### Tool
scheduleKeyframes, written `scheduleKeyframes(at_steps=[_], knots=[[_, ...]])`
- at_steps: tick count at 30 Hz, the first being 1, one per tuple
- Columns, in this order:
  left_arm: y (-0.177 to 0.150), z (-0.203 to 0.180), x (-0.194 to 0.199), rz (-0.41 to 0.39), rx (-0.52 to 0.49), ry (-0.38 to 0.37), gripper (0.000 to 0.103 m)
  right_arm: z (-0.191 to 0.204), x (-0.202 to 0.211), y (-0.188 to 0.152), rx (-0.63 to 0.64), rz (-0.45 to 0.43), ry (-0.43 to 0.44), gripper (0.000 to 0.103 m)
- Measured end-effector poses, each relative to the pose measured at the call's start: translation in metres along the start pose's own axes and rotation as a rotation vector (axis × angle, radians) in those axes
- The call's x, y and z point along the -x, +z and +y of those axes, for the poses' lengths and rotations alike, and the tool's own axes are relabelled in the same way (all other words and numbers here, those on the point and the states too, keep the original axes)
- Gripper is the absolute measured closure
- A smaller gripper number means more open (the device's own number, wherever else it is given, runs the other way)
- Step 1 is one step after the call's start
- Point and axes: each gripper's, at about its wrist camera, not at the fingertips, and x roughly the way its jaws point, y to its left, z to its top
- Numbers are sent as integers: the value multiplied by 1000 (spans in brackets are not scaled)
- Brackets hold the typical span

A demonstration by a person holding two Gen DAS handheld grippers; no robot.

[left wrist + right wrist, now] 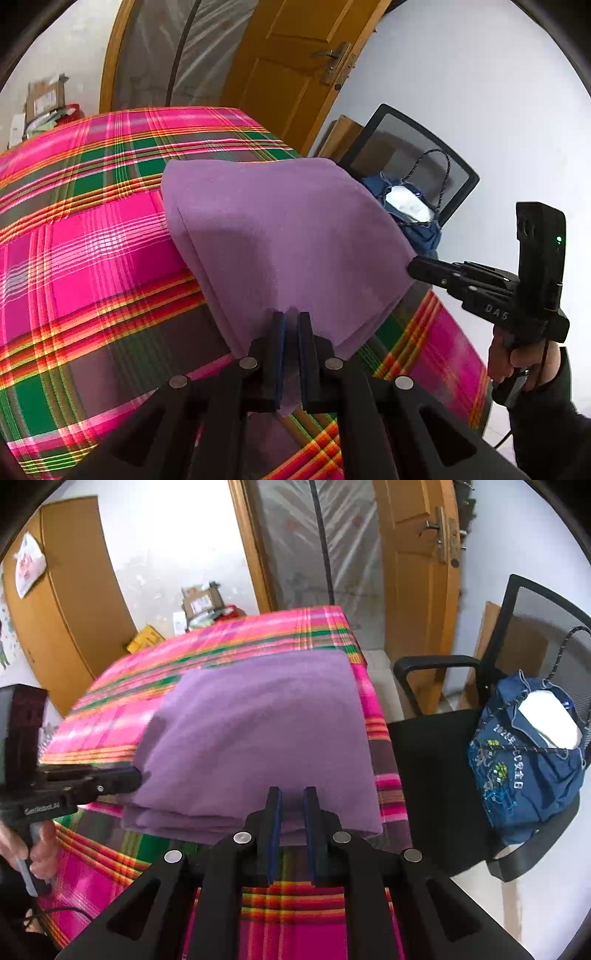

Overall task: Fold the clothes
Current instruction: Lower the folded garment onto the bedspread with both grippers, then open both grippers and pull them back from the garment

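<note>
Purple garment (255, 734), folded in layers, on plaid table (122, 701) | left gripper (291, 325), right gripper (292, 801) both pinching its near edge | step: mid-fold carry or final squaring; unclear.

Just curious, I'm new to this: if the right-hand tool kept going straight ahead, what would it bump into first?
Most likely the folded purple cloth: the right tool already sits at its near edge, seemingly pinching it. Depth is hard to judge.

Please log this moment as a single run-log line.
step: folding | left gripper: shut on purple cloth near edge | right gripper: shut on same edge | cloth: folded, on plaid-covered table
</note>
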Motion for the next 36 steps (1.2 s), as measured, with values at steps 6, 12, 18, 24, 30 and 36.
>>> scheduleKeyframes(at_steps=[6, 12, 18, 24, 30, 36], knots=[[-8, -5, 12, -13, 12, 24, 98, 2, -1, -4, -30, 14, -23, 91], [-23, -13, 30, -26, 24, 51, 98, 19, 24, -15, -53, -20, -43, 71], [-48, -19, 56, -42, 24, 99, 98, 44, 40, -29, -15, -18, -70, 66], [-68, -19, 80, -61, 25, 139, 98, 70, 58, -45, 7, -14, -57, 65], [-84, -17, 103, -69, 31, 159, 98, 96, 73, -59, 52, 7, -41, 64], [-94, -23, 127, -102, 25, 170, 98, 108, 93, -63, 73, 3, -56, 64]])
